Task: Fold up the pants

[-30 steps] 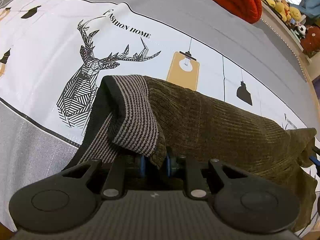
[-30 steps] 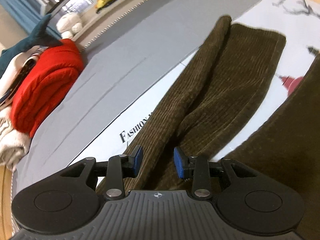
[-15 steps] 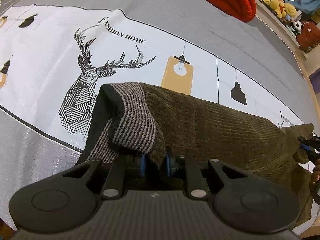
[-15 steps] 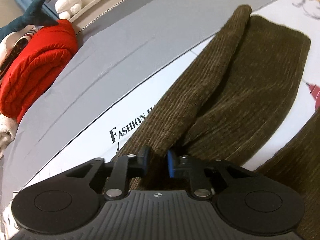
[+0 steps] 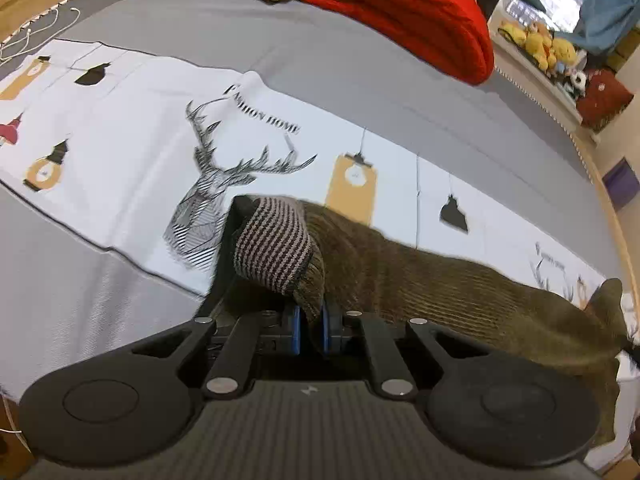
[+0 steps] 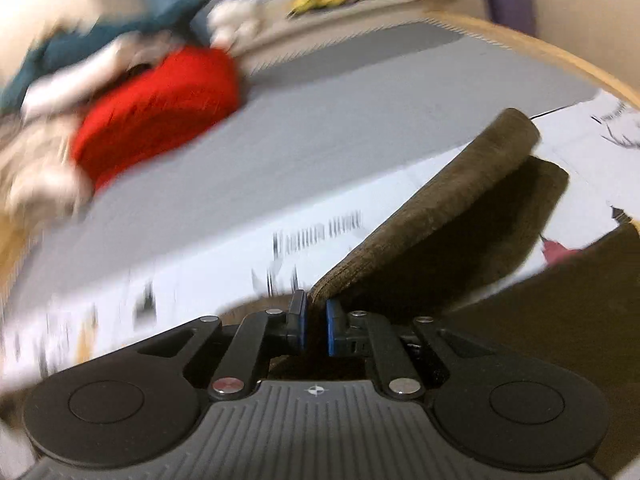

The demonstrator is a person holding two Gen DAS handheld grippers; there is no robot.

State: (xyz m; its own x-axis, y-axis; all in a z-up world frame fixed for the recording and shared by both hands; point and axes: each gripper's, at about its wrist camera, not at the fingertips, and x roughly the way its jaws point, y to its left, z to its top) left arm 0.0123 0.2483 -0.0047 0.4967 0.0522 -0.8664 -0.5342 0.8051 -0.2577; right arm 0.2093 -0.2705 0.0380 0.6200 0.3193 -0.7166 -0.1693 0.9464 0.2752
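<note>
1. Left gripper (image 5: pixel 309 330) is clamped on the waistband (image 5: pixel 276 248) of the pants (image 5: pixel 460 292), raised above the printed sheet (image 5: pixel 120 128).
2. Right gripper (image 6: pixel 315 326) is pinched on a leg edge (image 6: pixel 440 208); the long axis is seen running between both grippers.

- The right wrist view is smeared by motion: the red bedding (image 6: pixel 160 108) and the printed lettering (image 6: pixel 320 232) on the white sheet (image 6: pixel 200 264) cannot be read.
- The pants (image 5: pixel 460 292) run off the left wrist view's right edge.
- The left tongs (image 5: pixel 311 326) hide the waistband's pinched edge.
- Far shelf toys (image 5: pixel 548 46) are too small to identify.
</note>
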